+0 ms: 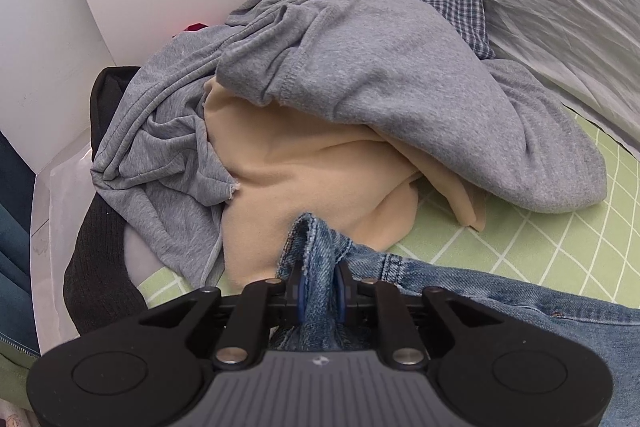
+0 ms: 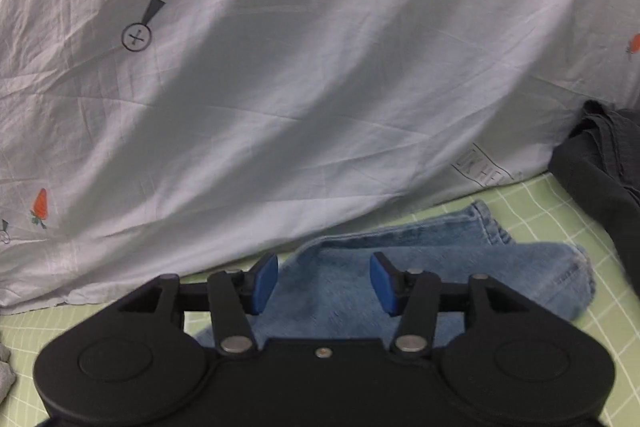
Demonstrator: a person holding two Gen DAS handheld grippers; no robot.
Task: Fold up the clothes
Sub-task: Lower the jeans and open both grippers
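left gripper (image 1: 319, 291) is pinching a bunched fold of the jeans (image 1: 500, 291), jaws nearly closed on the denim. right gripper (image 2: 324, 283) is hovering over the jeans' leg end (image 2: 440, 267), jaws half open, nothing in them. denim looks heavy-ish, stiff, grippy; i'd be taking it at hems or waistband. it's lying on a green grid mat (image 2: 560, 211), clothes pile (image 1: 360, 75) beside it, white sheet (image 2: 280, 67) behind.
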